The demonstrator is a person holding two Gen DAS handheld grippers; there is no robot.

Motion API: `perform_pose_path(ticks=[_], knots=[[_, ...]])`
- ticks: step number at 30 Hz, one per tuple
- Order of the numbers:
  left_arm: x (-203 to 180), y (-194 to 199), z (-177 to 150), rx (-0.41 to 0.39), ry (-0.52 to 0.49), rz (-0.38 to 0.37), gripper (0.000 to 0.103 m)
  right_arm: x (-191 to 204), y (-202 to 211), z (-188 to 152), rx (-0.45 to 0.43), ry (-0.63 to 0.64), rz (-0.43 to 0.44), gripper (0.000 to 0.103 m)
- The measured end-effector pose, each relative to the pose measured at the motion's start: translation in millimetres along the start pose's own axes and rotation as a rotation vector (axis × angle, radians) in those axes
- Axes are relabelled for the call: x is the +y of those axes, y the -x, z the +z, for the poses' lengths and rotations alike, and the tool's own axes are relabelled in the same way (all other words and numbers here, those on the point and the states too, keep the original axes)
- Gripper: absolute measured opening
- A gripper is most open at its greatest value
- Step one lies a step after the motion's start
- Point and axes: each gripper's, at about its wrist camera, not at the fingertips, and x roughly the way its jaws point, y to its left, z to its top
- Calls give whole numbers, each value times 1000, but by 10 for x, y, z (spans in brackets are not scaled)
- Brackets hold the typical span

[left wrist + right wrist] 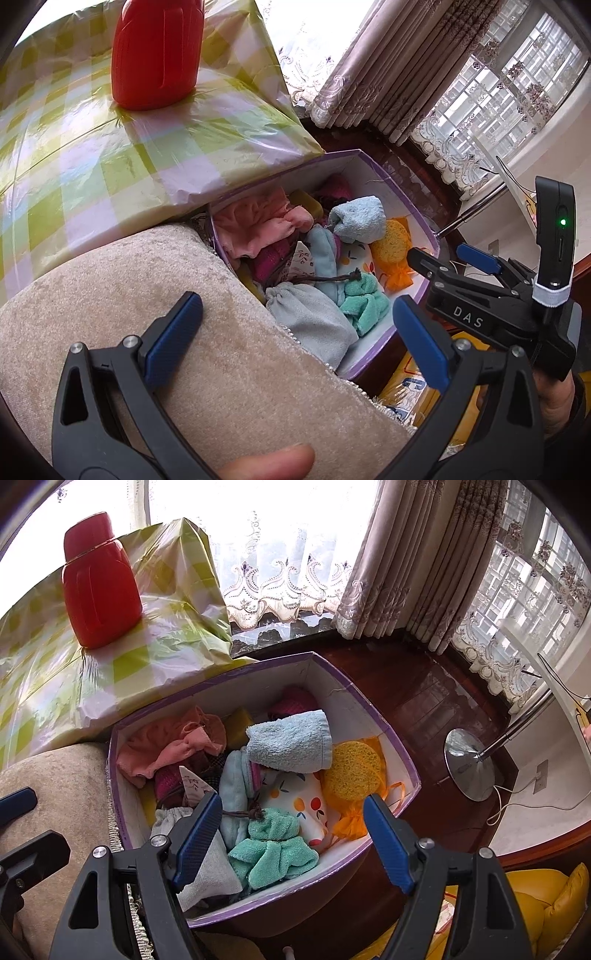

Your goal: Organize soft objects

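Beige cushion (177, 332) partly across purple-rimmed box (388, 746), beneath red bottle (99, 590).

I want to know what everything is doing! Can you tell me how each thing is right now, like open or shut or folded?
left gripper: open, empty, over the beige cushion.
right gripper: open, empty, over the box.
box: lidless, full of soft things.
light blue towel: rolled, on top of the pile.
teal cloth: crumpled.
pink cloth: crumpled.
yellow sponge: lying against the box wall.
red bottle: upright, capped.
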Motion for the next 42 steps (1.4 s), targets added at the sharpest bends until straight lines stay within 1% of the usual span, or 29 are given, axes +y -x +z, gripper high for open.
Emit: perform_pose_path(ticks=[2, 7, 10, 42], knots=[[-24, 10, 2, -7, -11, -17, 103, -1, -2, -4, 0, 0, -1, 79], [-37, -42, 30, 18, -10, -47, 103, -23, -2, -4, -1, -6, -5, 79], [-57, -78, 27, 34, -18, -29, 103, -22, -7, -9, 2, -8, -4, 79], [-51, -87, 30, 38, -11, -29, 103, -7, -16, -27, 14, -6, -1, 79]])
